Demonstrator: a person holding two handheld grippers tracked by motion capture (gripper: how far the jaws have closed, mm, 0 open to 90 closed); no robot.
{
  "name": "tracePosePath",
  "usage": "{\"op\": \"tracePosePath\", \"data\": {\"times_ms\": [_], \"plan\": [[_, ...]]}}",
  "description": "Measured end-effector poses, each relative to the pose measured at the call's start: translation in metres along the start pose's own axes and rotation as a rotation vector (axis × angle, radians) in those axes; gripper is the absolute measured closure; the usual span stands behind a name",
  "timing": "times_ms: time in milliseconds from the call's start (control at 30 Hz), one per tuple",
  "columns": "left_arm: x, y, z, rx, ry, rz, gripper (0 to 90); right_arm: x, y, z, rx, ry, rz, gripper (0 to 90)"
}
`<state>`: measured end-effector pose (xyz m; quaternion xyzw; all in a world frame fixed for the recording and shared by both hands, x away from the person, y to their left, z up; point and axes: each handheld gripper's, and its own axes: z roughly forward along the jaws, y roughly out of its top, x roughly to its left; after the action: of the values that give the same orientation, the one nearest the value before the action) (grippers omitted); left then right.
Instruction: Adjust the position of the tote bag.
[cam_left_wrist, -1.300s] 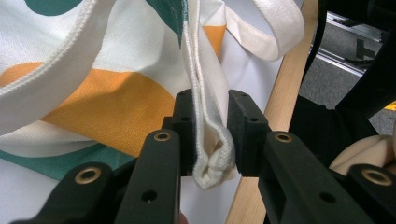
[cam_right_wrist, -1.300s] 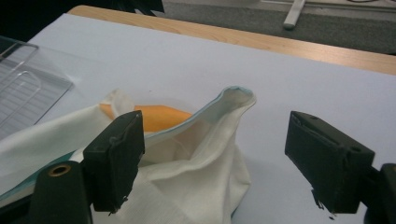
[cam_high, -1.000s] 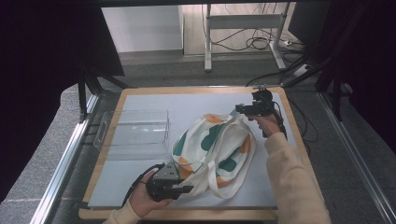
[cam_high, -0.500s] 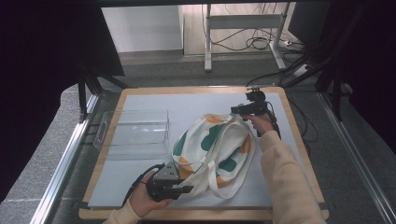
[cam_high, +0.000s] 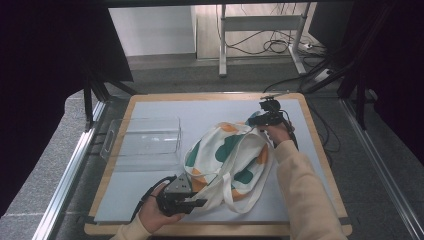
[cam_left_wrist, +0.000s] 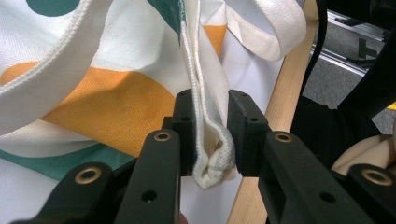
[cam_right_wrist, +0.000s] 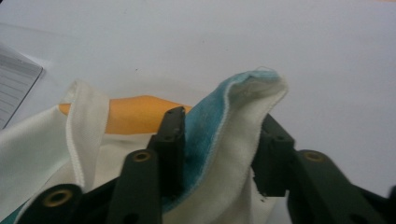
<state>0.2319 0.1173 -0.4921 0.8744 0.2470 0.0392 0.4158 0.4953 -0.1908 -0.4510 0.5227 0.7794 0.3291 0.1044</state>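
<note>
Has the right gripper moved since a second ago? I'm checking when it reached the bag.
Yes. The right gripper came slightly down-left from the board's far right corner onto the tote bag, jaws just closing on its edge.

The left gripper (cam_left_wrist: 210, 135) clamps a folded, stitched edge of a cream tote bag (cam_left_wrist: 116, 70), its two black jaws pressing the doubled hem from either side while the hem's end bulges just below the pads. Orange and teal patches mark the cloth to the left, which lies on a white mat (cam_left_wrist: 247, 70). A cream strap (cam_left_wrist: 280, 28) loops above, beside the table's wooden edge (cam_left_wrist: 285, 88) at right.
</note>
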Motion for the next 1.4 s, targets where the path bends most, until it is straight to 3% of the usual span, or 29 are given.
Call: {"op": "tracePosePath", "data": {"times_ms": [200,367,633,933,1400], "plan": [[0.000,0.000,0.000,0.002,0.001,0.001,74.2,0.002,-0.001,-0.005,-0.005,-0.001,-0.041,77.0],[0.001,0.000,0.000,0.001,0.014,-0.004,75.1,0.002,-0.004,-0.012,-0.023,0.005,-0.060,80.7],[0.003,0.000,-0.003,-0.008,0.033,-0.011,76.0,0.001,-0.005,-0.028,-0.051,0.010,-0.072,81.6],[0.016,0.002,-0.019,-0.026,0.079,-0.018,76.3,-0.005,-0.013,-0.052,-0.093,0.015,-0.069,82.2],[0.038,0.008,-0.019,-0.007,0.142,-0.024,76.7,-0.016,-0.038,-0.091,-0.178,0.027,-0.060,82.7]]}}
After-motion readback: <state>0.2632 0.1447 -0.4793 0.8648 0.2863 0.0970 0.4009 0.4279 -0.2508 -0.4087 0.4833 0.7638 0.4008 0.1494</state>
